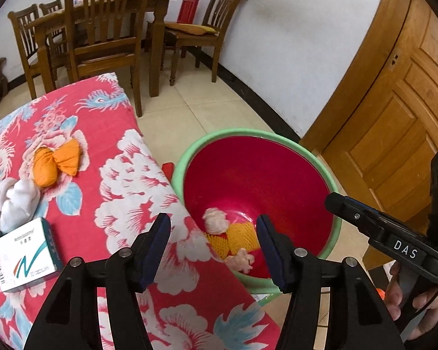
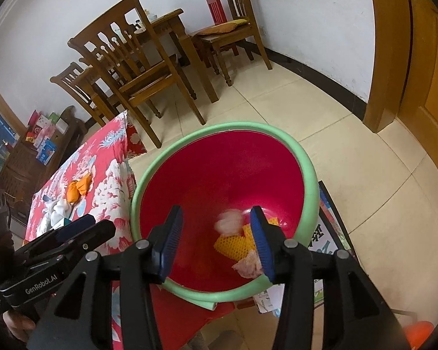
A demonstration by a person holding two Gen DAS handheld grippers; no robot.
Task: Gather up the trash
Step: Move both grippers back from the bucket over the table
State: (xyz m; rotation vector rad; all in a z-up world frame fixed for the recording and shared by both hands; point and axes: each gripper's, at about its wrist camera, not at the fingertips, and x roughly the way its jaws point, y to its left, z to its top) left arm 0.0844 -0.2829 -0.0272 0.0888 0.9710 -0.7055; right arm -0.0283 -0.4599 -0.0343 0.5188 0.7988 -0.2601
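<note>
Both your grippers, left (image 1: 214,250) and right (image 2: 217,242), hang open and empty over the bin (image 2: 303,157), with three scraps (image 2: 236,243) already inside while the orange wad (image 1: 57,162), tissues (image 1: 16,199) and box (image 1: 23,258) wait beside the bin.

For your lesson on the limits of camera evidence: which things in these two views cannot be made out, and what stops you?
- White wad in the basin: right wrist view, motion-blurred.
- Pink scrap: right wrist view, partly behind a gripper finger.
- White box lettering: left wrist view, too small.
- White cloth: left wrist view, cut off by the edge.
- Orange thing on the floor: right wrist view, cut off at the corner.
</note>
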